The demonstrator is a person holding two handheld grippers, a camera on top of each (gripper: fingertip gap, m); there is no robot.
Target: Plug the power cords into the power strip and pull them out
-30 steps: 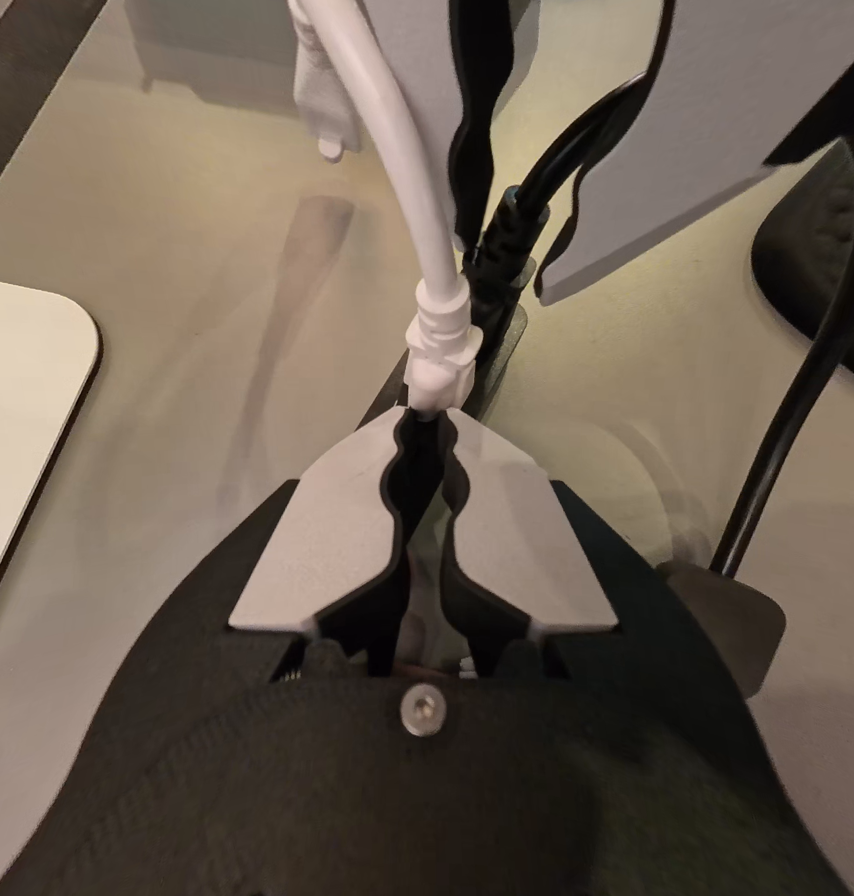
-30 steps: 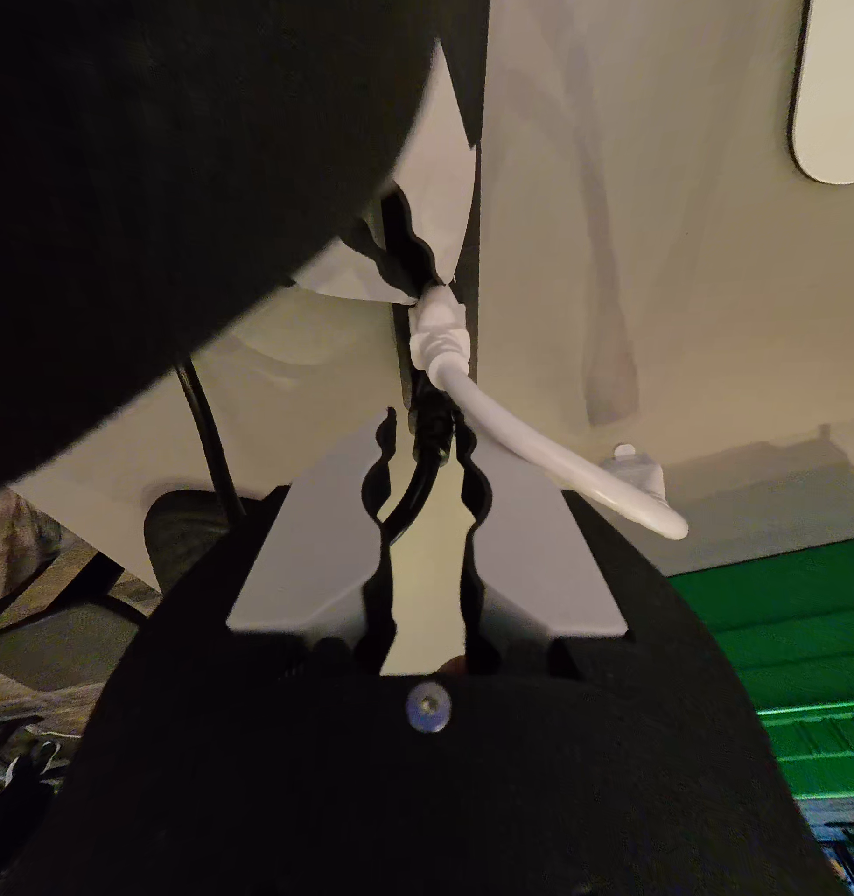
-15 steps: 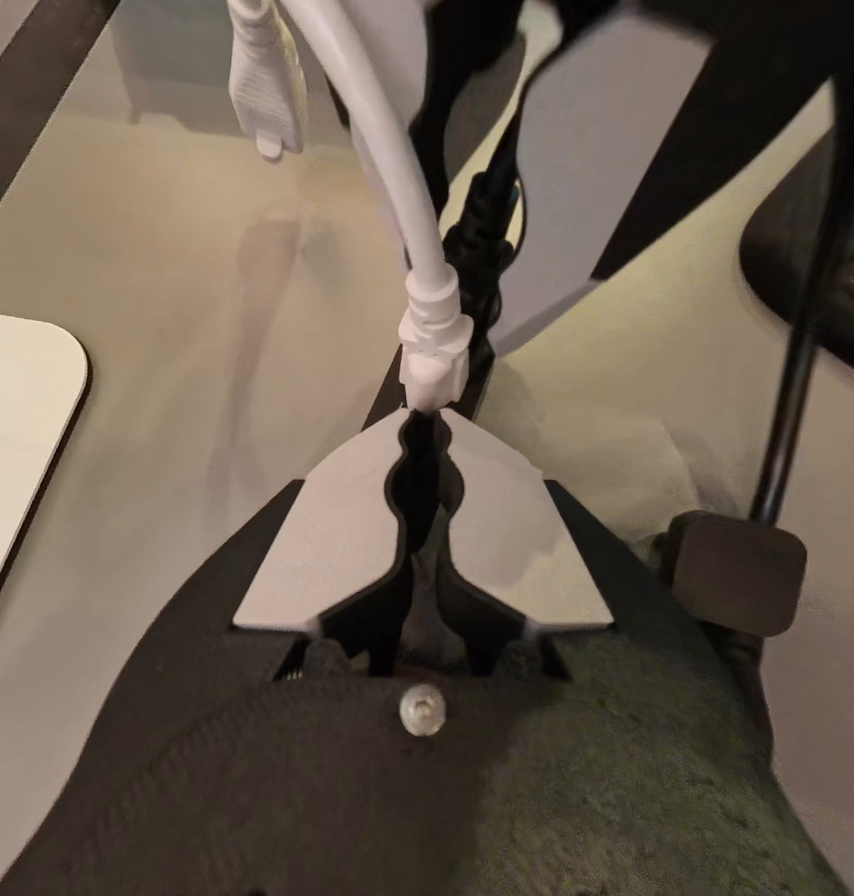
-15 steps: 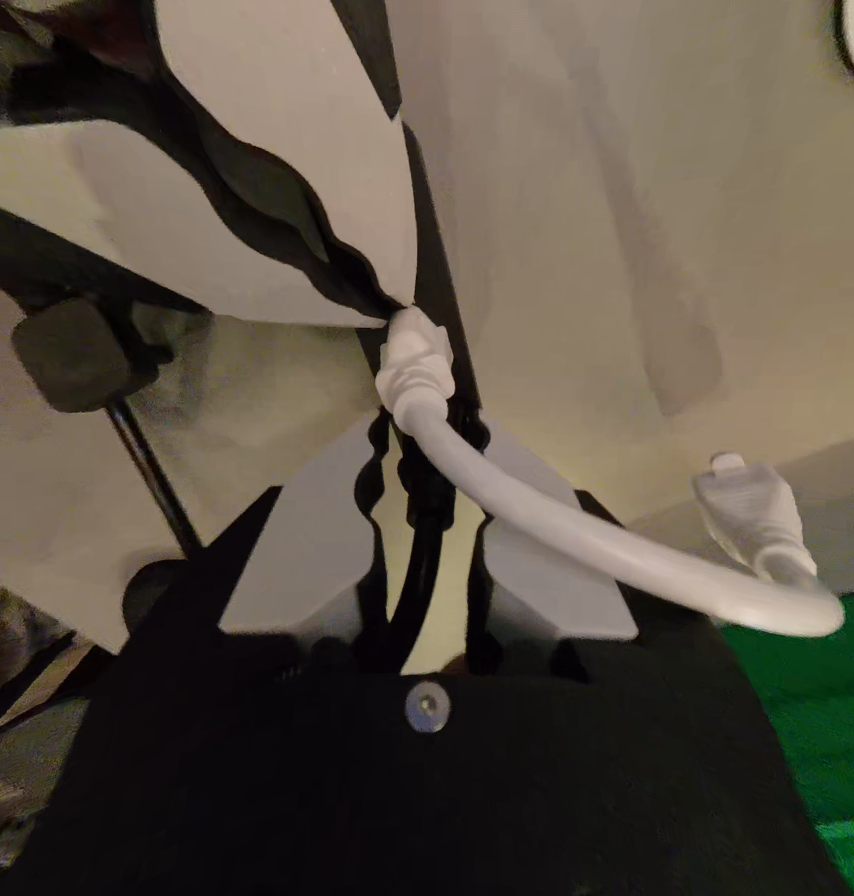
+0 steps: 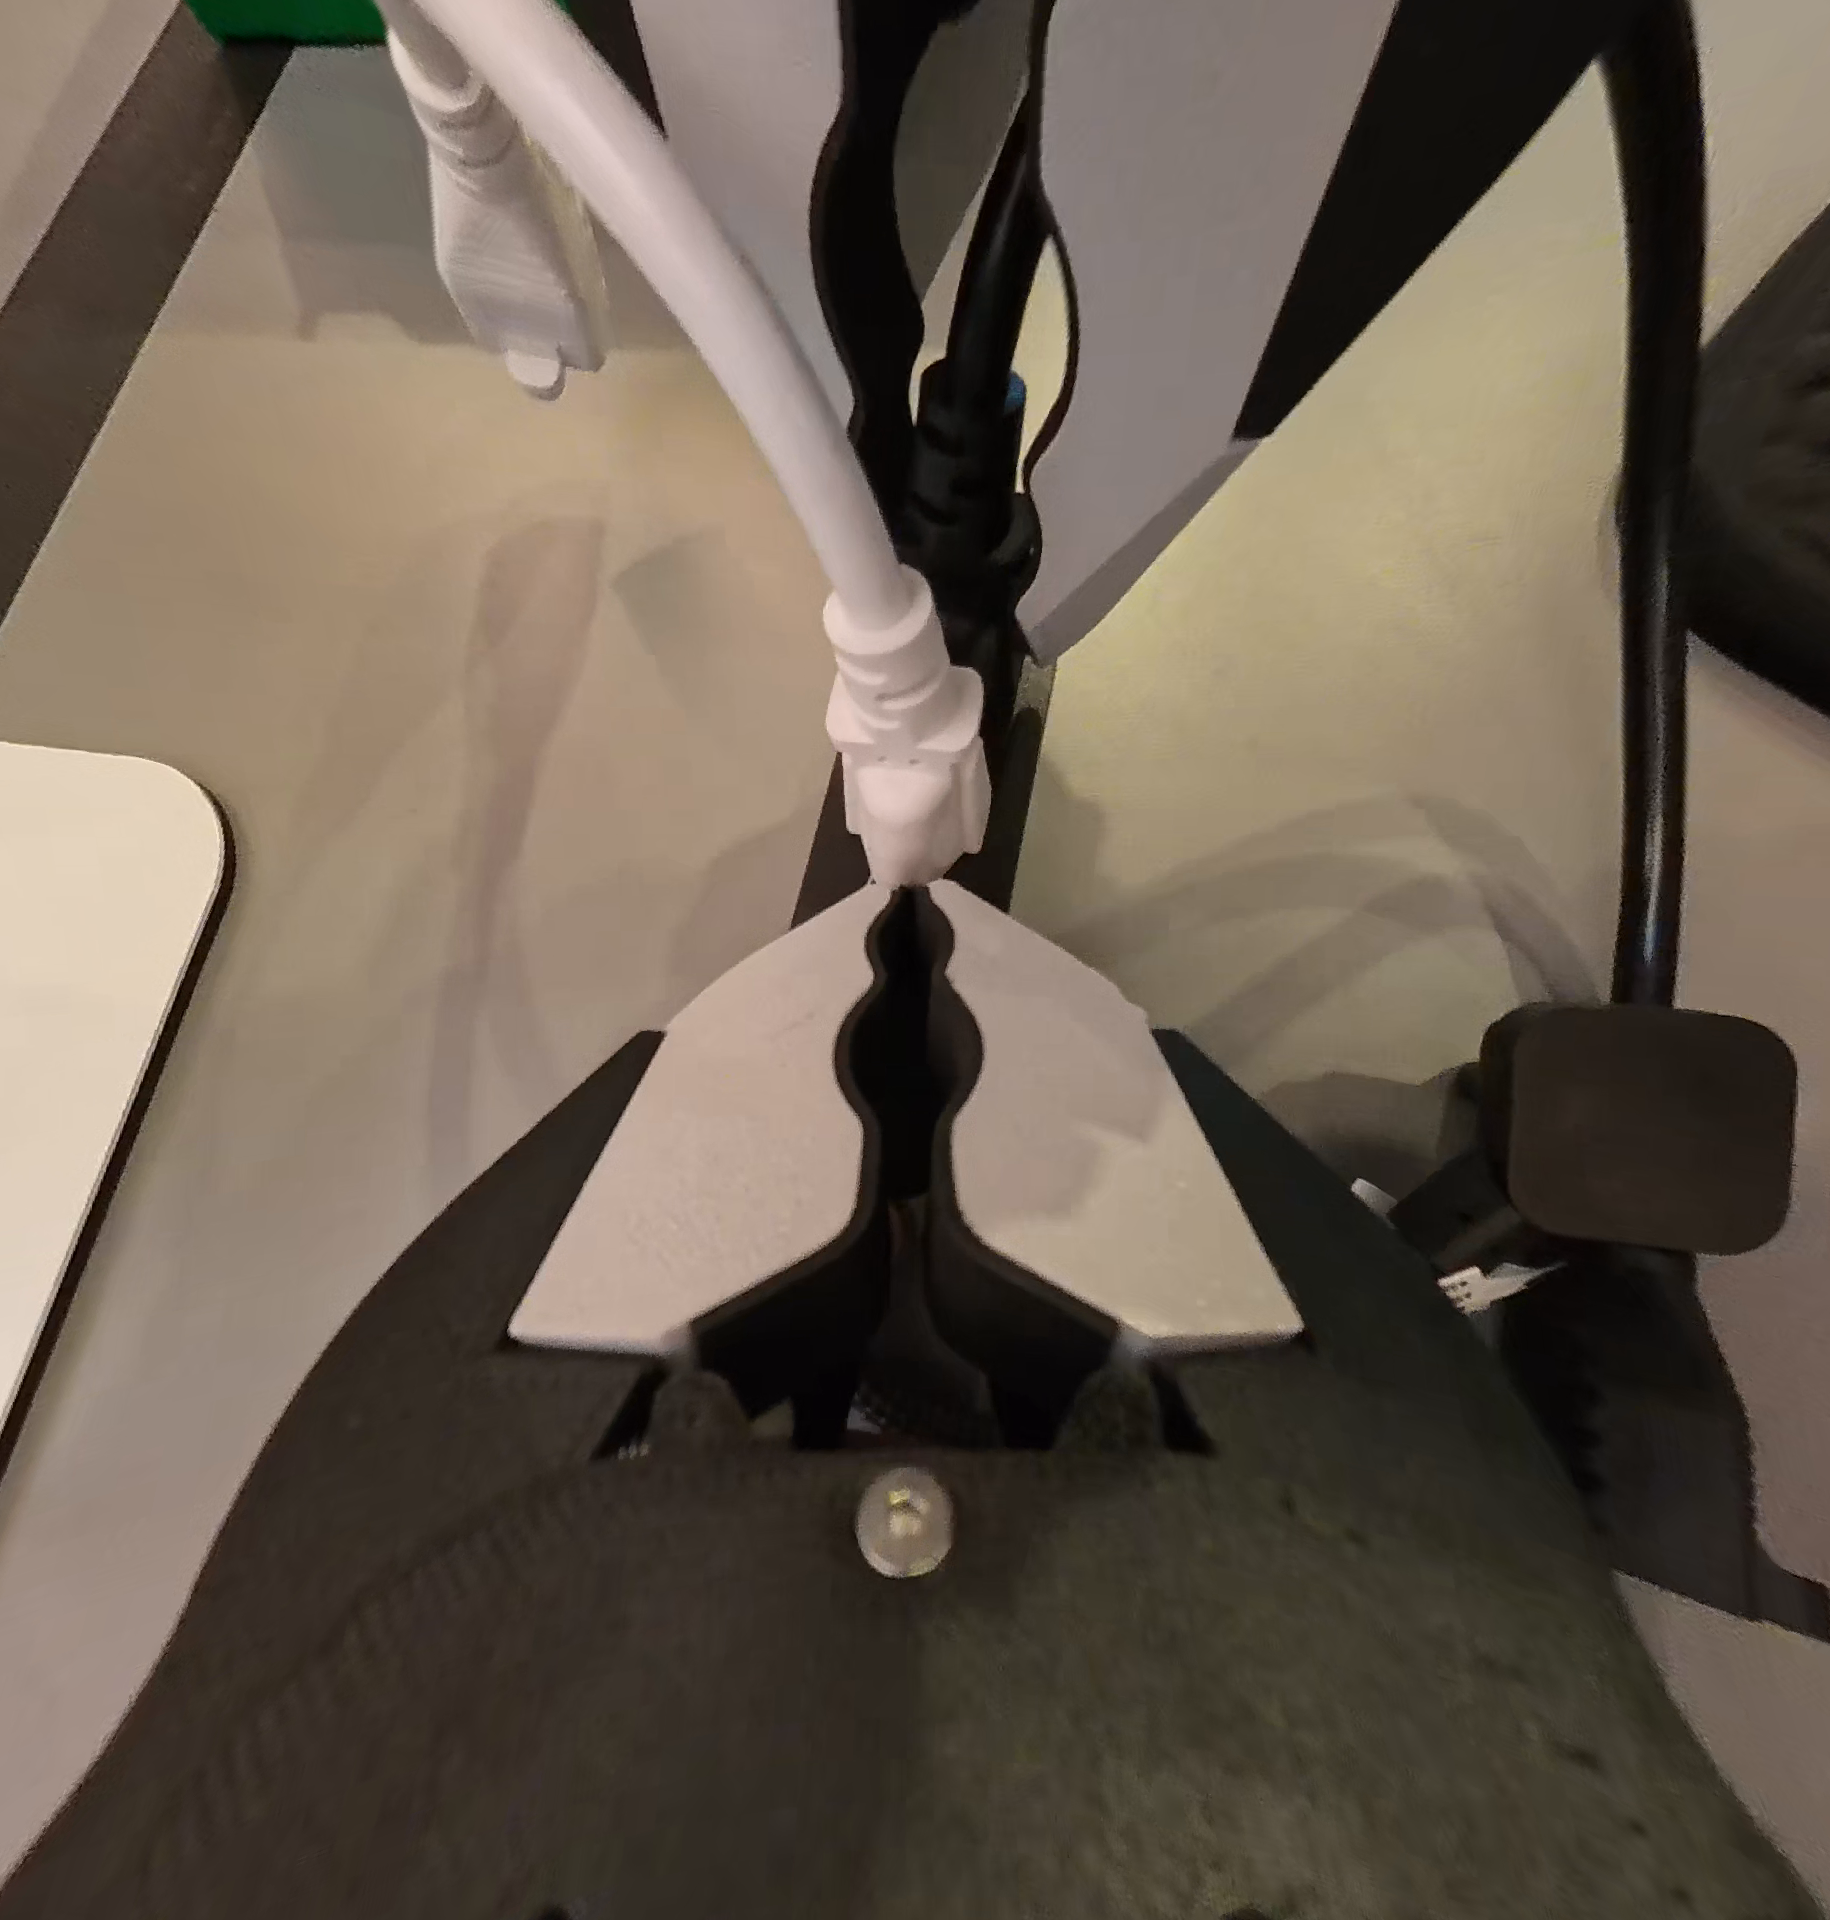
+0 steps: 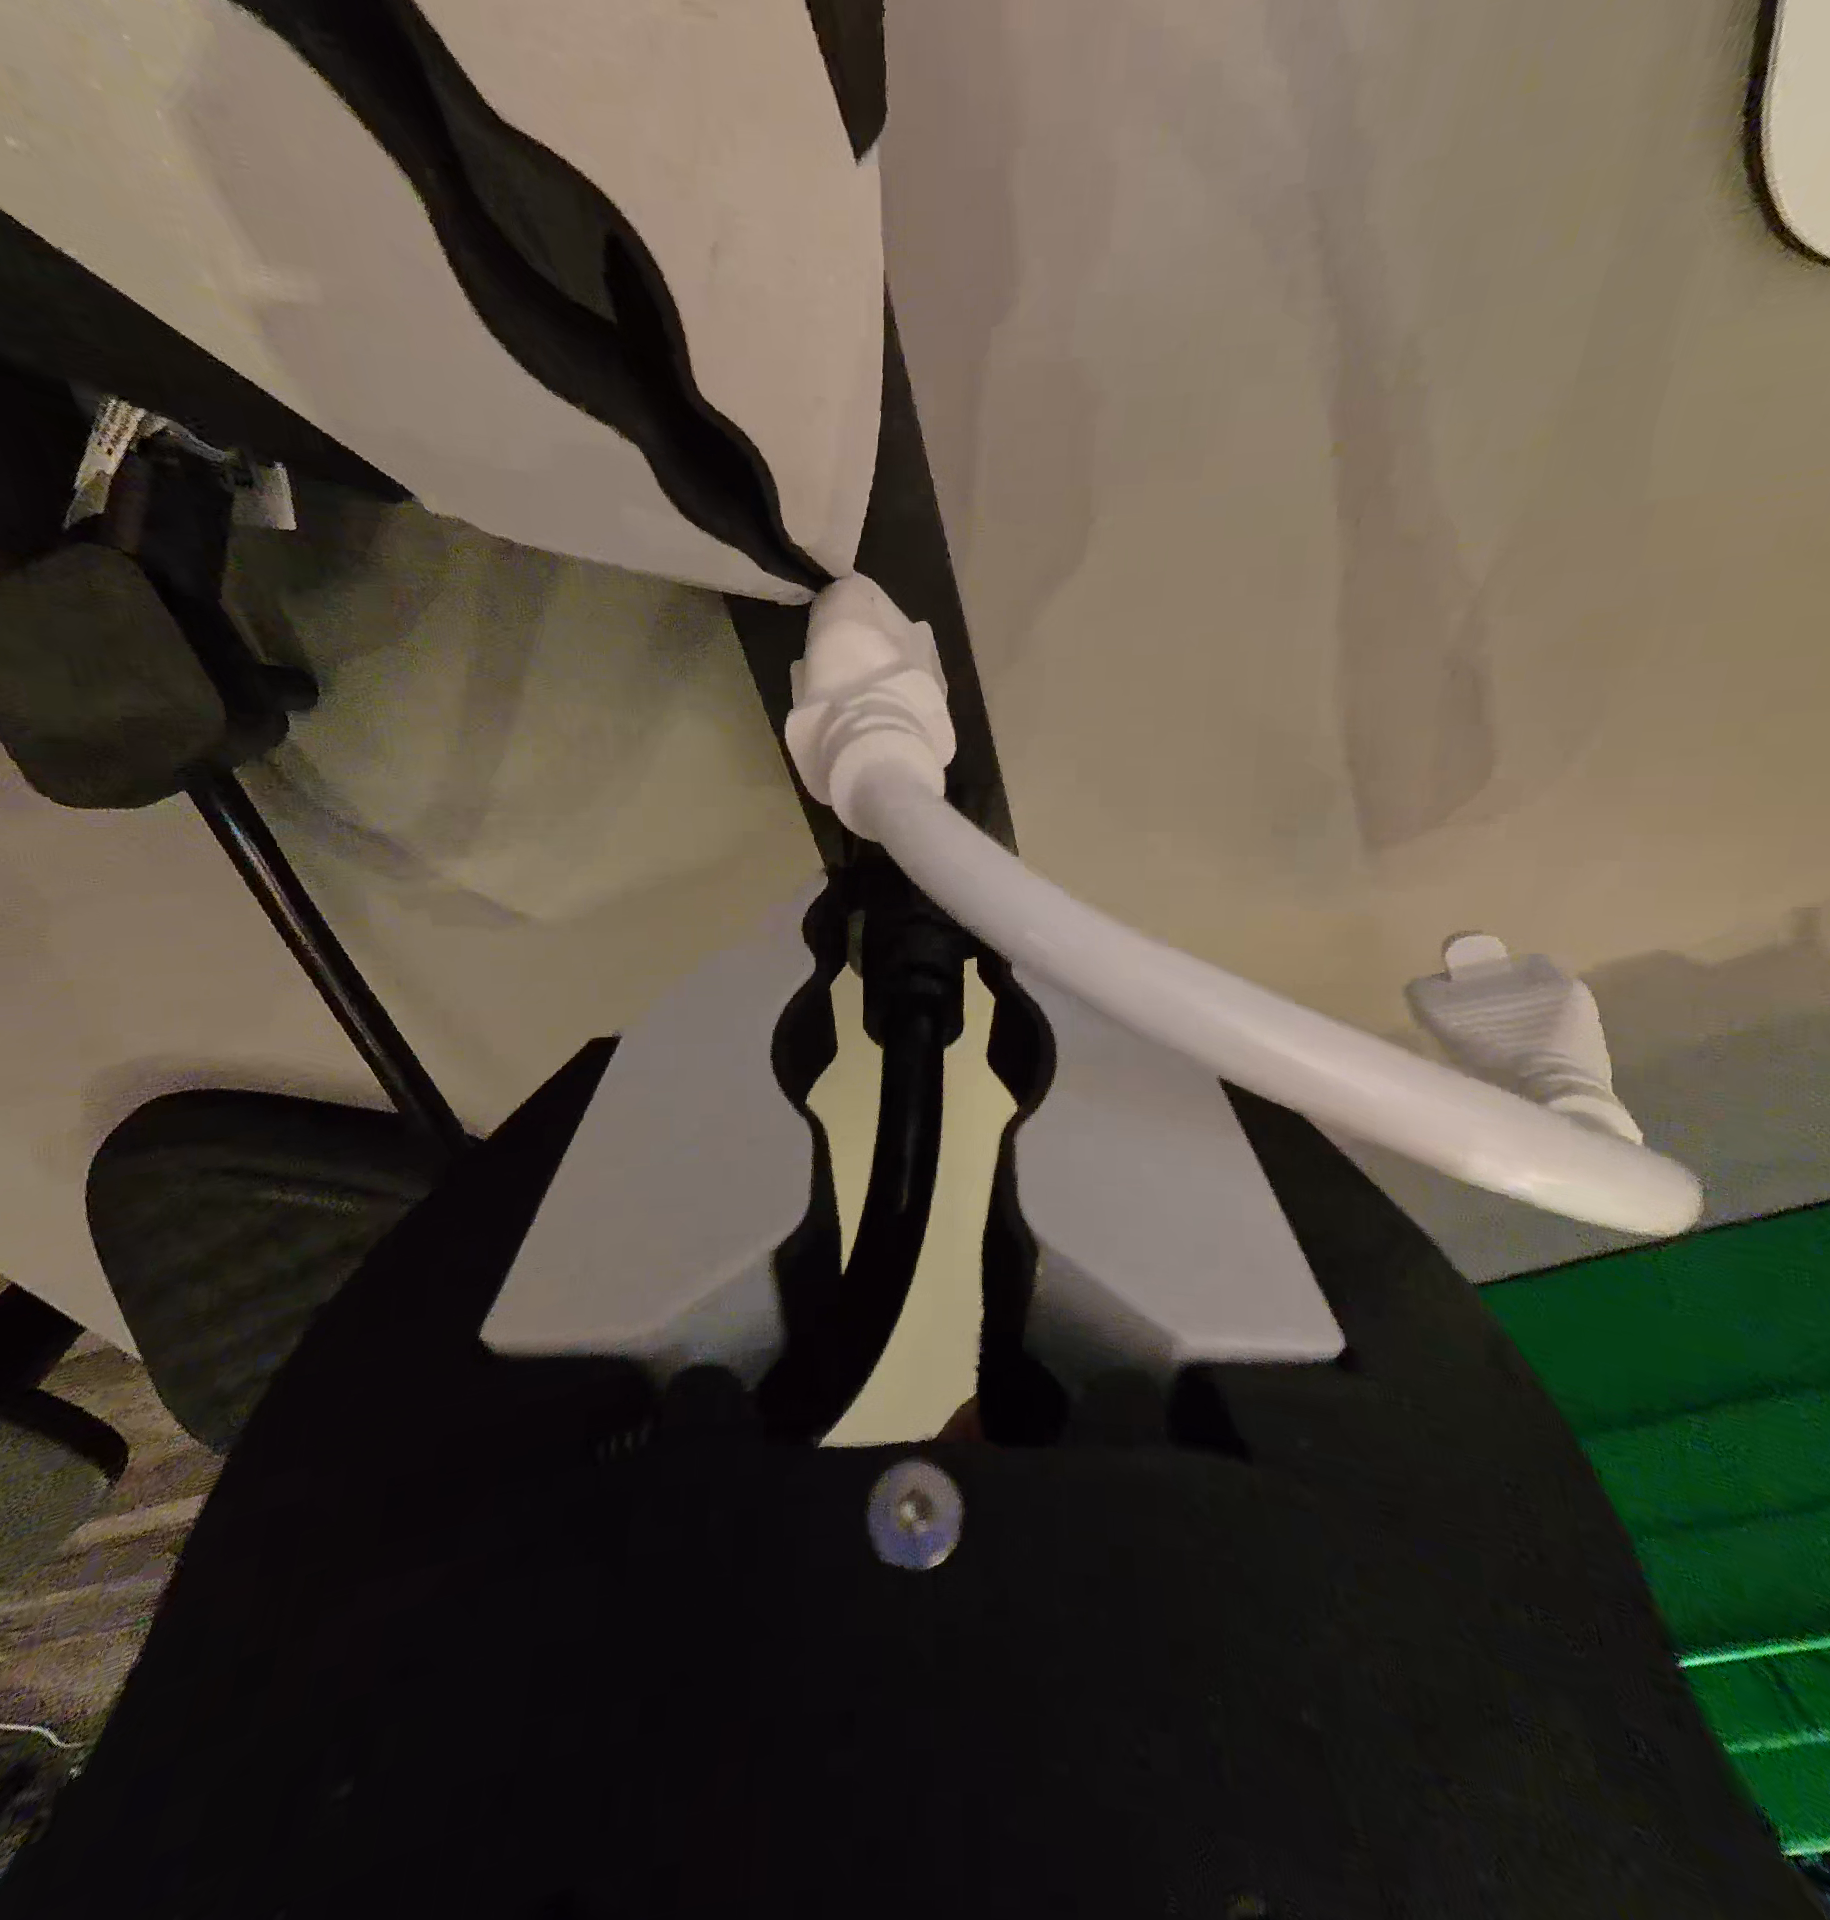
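A thin black power strip [image 5: 1010, 748] runs between my two grippers, which face each other. My left gripper [image 5: 906, 899] is shut, its tips pinched on the lower end of a white plug [image 5: 906, 758] that sits against the strip. The plug's white cord [image 5: 724, 291] arcs away to a loose white plug [image 5: 506, 260] hanging free. My right gripper [image 6: 911, 956] is shut on a black plug [image 6: 906, 966], and the black cord runs back between its fingers. The right wrist view also shows the strip [image 6: 916, 499], the white plug [image 6: 869, 696] and my left gripper [image 6: 812, 582].
A beige table [image 5: 371, 623] lies below. A white rounded board [image 5: 59, 935] lies at the left. A black block [image 5: 1638, 1132] on a black cable hangs beside my left gripper. A dark chair seat [image 5: 1804, 468] is off the table's edge. A green surface [image 6: 1669, 1455] lies beyond. There is about 6 cm between the tips of the two grippers.
Both grips are unchanged. The grippers and cords have shifted together. The loose white plug has swung, and the black block has come into the left wrist view.
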